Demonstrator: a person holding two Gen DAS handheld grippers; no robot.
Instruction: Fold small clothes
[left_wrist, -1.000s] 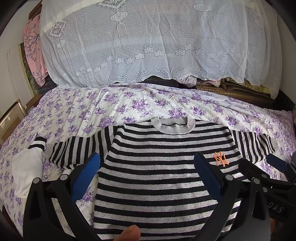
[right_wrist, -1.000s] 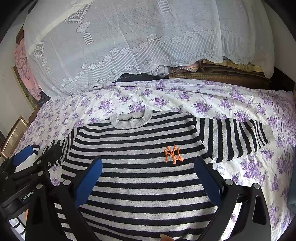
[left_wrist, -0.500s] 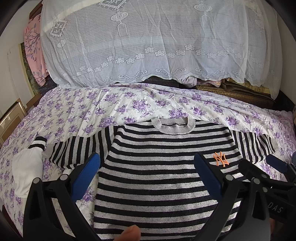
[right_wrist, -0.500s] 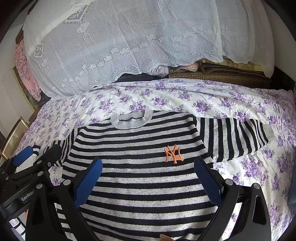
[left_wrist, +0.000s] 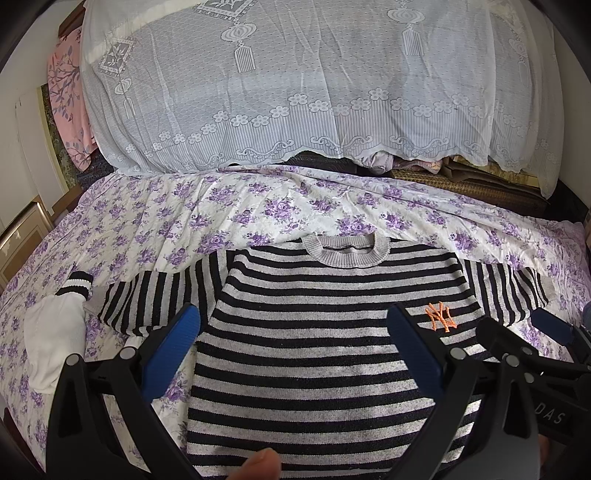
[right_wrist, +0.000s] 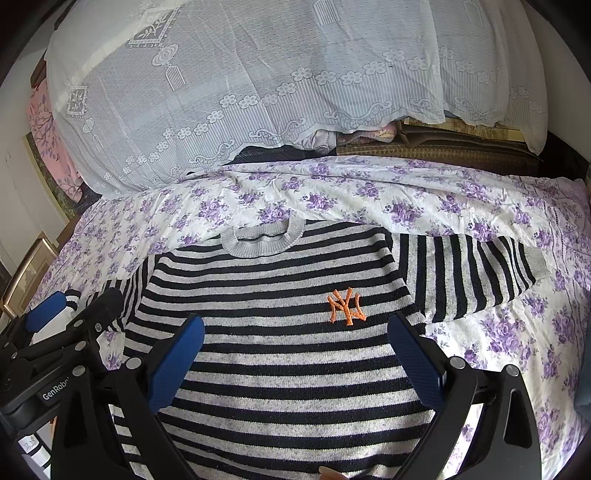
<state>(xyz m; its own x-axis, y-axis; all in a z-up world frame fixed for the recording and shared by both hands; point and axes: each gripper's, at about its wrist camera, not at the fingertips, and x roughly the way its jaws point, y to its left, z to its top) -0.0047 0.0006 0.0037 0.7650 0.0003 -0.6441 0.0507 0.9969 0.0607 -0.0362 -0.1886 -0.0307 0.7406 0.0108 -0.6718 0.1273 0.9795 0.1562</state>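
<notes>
1. Low in both frames, my left tongs (left_wrist: 293, 345) and right tongs (right_wrist: 295, 349) hover spread wide, holding nothing, over the striped sweater (right_wrist: 280, 354).
2. It lies flat mid-frame on the floral bed (left_wrist: 155, 221); a white garment (left_wrist: 55, 339) sits at left.

black-and-grey striped sweater (left_wrist: 317, 332), orange logo (right_wrist: 346, 306), purple-flowered white sheet (left_wrist: 155, 225).
</notes>
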